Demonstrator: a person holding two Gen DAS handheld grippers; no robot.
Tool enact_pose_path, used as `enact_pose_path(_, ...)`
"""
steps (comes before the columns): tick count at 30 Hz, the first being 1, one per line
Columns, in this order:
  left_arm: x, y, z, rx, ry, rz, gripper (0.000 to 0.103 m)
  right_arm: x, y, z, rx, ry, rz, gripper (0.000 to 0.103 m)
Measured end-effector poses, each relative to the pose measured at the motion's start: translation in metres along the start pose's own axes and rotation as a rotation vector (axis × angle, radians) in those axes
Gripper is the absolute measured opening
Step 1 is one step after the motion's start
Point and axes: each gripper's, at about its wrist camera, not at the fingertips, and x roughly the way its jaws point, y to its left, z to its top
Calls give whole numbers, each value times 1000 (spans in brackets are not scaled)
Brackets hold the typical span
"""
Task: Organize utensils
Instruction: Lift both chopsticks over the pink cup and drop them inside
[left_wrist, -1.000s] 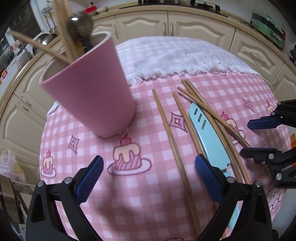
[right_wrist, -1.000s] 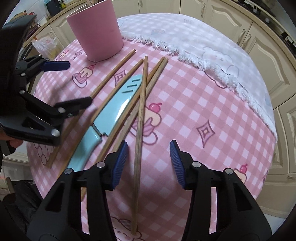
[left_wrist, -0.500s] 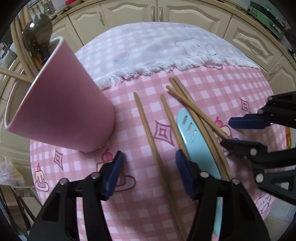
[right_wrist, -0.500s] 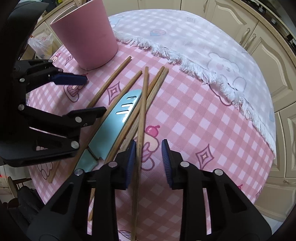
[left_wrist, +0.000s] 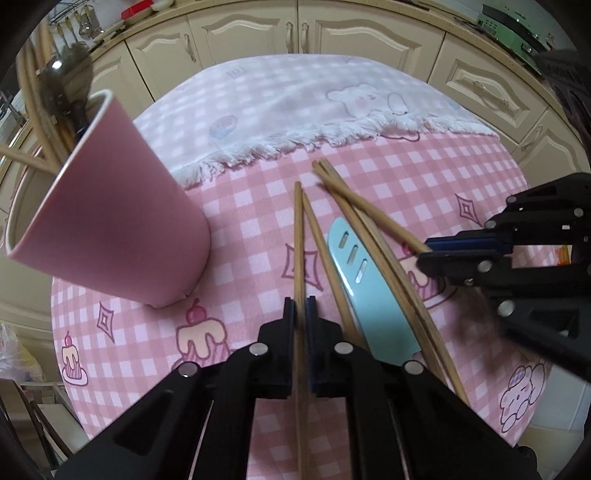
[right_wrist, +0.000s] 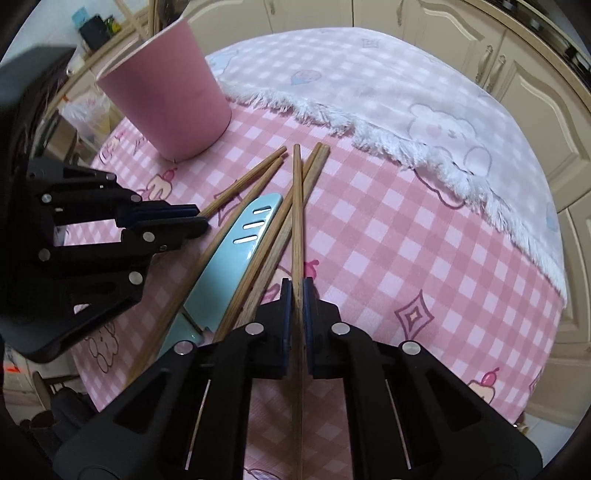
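Five wooden chopsticks (right_wrist: 295, 206) lie on the desk (right_wrist: 406, 258): one between the fingers of the left claw (left_wrist: 301, 314), one in the right claw (right_wrist: 297, 291), three loose between the two claws. One pale blue knife (left_wrist: 364, 291) lies among them. One pink cup (left_wrist: 110, 229) stands beyond the left claw (it holds one spoon (left_wrist: 64, 88) and several more sticks, too blurred to count).

cream panelled cabinets (left_wrist: 303, 33) ring round table (left_wrist: 480, 173), pink checked cloth.

Both grippers (left_wrist: 301, 310) (right_wrist: 294, 291) angled steeply down, fingers closed.
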Motion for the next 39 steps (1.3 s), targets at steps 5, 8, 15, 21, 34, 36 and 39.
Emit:
enact_pose_path(5,-14,11,-11,-39,-62,-10,6,-21,-7,-11,38,-98,42,6)
enact_pose_path(8,-31,20,-22,-59,-115,-18,6,-35,-11,-16,56,-165,69,6)
enact_pose_path(15,-88,36,-40,-119,-311,-68,6,-70,-9,-23,110,-368,158,6)
enact_pose_path(21,-134,54,-49,-164,-492,-65,6,-94,2,-20,125,-532,231,6)
enact_pose_path(34,-217,95,-52,-248,-728,-39,6,-159,43,34,83,-788,273,6)
enact_pose_path(36,-229,101,-53,-258,-753,-40,6,-170,48,43,78,-826,272,6)
enact_pose_path(39,-252,110,-53,-275,-807,-48,6,-187,59,57,60,-885,253,6)
